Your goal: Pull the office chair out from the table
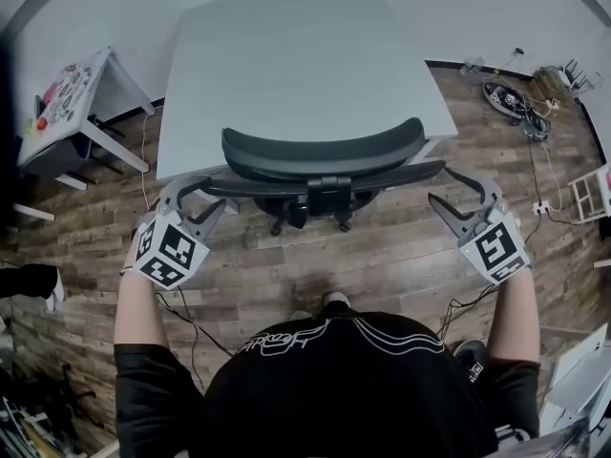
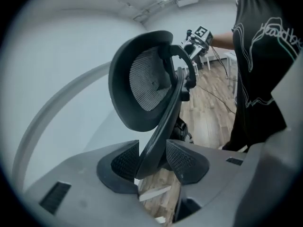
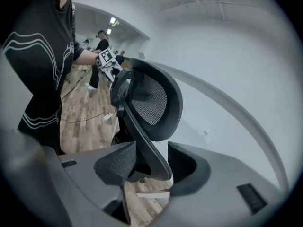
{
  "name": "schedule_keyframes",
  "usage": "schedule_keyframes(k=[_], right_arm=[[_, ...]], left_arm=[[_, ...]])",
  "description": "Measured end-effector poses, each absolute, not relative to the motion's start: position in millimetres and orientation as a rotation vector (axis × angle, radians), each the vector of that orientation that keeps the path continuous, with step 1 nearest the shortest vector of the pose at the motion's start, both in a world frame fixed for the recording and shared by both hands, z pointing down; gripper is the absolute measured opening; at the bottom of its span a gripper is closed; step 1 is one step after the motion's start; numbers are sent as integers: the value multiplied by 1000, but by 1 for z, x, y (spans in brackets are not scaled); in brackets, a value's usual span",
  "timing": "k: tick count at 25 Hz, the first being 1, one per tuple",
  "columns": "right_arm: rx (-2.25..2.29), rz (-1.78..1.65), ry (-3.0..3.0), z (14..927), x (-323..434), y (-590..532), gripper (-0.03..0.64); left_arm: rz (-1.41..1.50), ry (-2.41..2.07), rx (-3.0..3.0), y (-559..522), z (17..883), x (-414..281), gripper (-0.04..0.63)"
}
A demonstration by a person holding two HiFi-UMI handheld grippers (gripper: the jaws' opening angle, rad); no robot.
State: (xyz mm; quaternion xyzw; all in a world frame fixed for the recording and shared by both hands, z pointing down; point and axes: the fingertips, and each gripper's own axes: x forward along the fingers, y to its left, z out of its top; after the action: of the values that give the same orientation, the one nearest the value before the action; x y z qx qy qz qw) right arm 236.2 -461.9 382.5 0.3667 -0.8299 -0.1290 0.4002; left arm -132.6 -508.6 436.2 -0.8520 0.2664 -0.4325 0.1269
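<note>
The office chair (image 1: 323, 151) stands pushed in at the near edge of the grey table (image 1: 286, 55). Its curved backrest is just clear of the tabletop, its seat is out of sight beneath the table, and part of its base shows on the wooden floor (image 1: 382, 256) below.

The person stands directly behind the chair with both arms reaching forward on either side of it. The left forearm (image 1: 138, 308) and right forearm (image 1: 516, 318) are bare below black sleeves and run nearly parallel. Each hand tilts its tool forward and downward, so the marker cubes face up toward the head camera.

The left gripper (image 1: 196, 197) is at the left end of the back frame's crossbar. The right gripper (image 1: 465, 197) is at the right end, so the two mirror each other across the chair.

In the left gripper view the jaws stand fairly wide. The dark end of the frame rises between the textured pads and lies close to both, but no squeeze on it can be made out.

In the right gripper view the jaws are wider still. The frame's end stands between them, nearer the pad on the person's side, and a clear gap separates it from the other pad.

Neither tool has clamped onto the chair.
</note>
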Motion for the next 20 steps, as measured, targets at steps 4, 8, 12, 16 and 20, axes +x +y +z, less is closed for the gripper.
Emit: schedule_keyframes(k=[4, 8, 12, 16, 20], right_arm=[[722, -366, -2001, 408, 237, -472, 232], [613, -481, -1873, 432, 241, -490, 232], [555, -537, -1836, 442, 241, -503, 232], [492, -582, -1811, 451, 241, -506, 232], [452, -614, -1800, 457, 243, -509, 227]], left_arm=[[-1405, 663, -2387, -512, 450, -131, 160], [-1486, 630, -2314, -518, 460, -130, 160], [-1528, 621, -2296, -519, 460, -130, 160], [-1550, 608, -2253, -517, 462, -131, 160], [-1593, 599, -2174, -520, 462, -133, 160]])
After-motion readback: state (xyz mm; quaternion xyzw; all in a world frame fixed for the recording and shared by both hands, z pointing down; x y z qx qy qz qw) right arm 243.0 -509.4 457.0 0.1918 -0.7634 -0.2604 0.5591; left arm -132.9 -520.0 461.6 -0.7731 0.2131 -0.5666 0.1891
